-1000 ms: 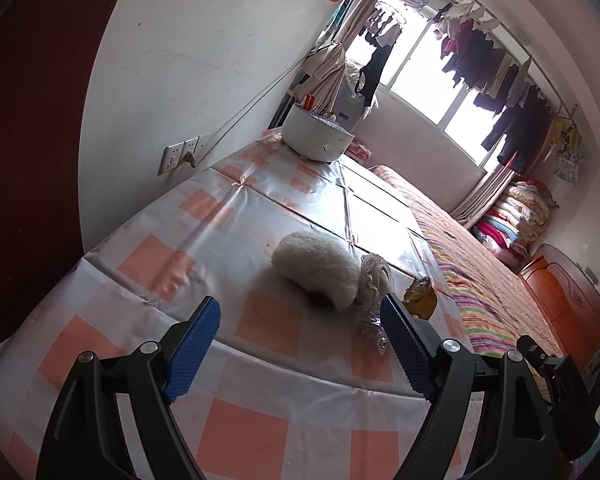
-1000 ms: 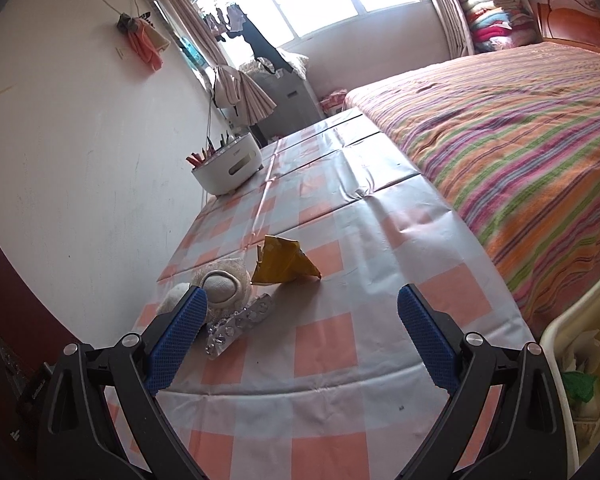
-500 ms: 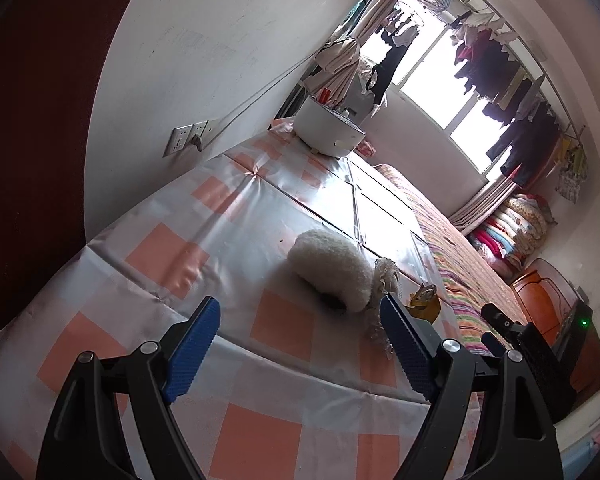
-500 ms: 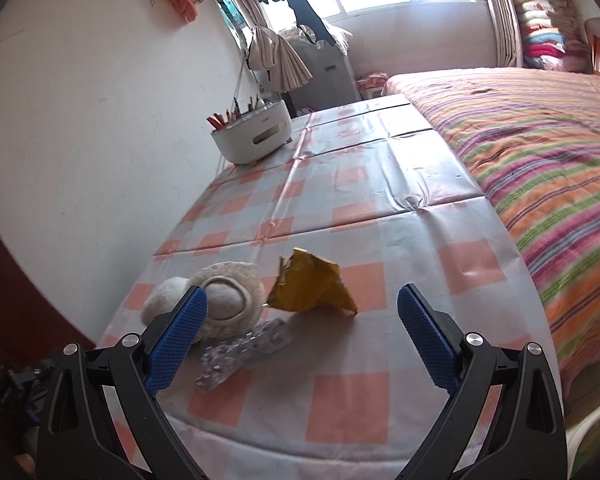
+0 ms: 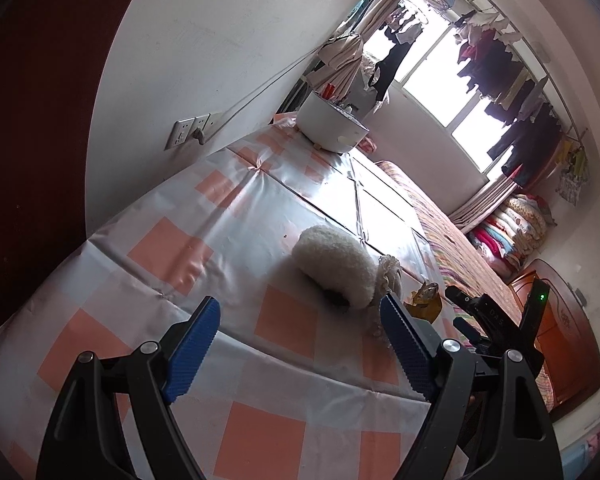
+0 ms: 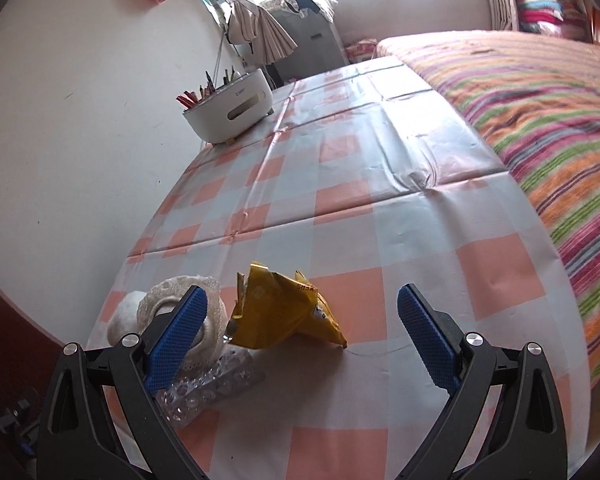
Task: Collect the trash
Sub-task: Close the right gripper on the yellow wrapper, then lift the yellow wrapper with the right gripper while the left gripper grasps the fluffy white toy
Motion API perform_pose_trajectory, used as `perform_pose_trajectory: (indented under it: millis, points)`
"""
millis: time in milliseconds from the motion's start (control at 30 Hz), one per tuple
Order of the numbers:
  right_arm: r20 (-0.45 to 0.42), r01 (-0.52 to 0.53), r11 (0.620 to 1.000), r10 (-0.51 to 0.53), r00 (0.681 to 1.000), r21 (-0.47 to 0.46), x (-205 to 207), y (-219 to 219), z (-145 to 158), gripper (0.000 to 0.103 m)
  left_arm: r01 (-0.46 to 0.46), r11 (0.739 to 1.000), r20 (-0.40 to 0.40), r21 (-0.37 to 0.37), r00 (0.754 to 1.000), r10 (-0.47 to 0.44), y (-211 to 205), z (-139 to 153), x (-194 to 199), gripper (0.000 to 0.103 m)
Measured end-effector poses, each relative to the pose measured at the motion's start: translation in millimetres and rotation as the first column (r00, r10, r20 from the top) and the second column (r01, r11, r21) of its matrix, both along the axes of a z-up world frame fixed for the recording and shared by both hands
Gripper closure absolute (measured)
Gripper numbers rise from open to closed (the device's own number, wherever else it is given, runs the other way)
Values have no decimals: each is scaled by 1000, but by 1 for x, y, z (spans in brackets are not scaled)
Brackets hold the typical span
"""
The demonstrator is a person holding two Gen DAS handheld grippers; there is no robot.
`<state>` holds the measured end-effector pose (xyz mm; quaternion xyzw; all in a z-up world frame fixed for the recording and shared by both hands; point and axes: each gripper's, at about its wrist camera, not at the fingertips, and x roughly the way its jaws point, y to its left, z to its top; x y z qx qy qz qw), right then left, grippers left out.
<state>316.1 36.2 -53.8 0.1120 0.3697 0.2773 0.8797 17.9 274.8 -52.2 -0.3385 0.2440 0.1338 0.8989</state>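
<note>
Right gripper (image 6: 302, 324), jaws spread, frames yellow wrapper (image 6: 284, 312) at lower centre; left gripper (image 5: 300, 344) likewise spread, empty.

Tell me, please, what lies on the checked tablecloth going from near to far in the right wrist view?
Clear blister pack → crumpled yellow wrapper → white organiser tub with pens. The woolly white things at left overlap the wrapper's depth, so I leave them out.

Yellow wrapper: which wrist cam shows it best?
Right wrist: the crumpled yellow wrapper lies whole and close ahead of the open right gripper. Left wrist shows only a small part, beyond its own finger.
</note>
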Motion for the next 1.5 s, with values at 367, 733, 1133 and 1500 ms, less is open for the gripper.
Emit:
perform_pose_trajectory:
  millis: [367,733,1133,1500]
  points:
    - [-52,-20,999,18,998,-43,16,20,-18,39,8,1000,-23,13,1000,-7,1,-1,4,23]
    - [-11,-72,995,72,997,-64,-8,22,-8,73,27,1000,-60,13,998,-26,-3,-9,11,23]
    - [68,-92,981,81,994,170,-82,-34,53,73,52,996,-34,-72,998,-54,1,-8,45,23]
    - [72,-127,964,113,991,234,-121,-47,51,73,73,994,-166,82,984,-59,3,-7,117,23]
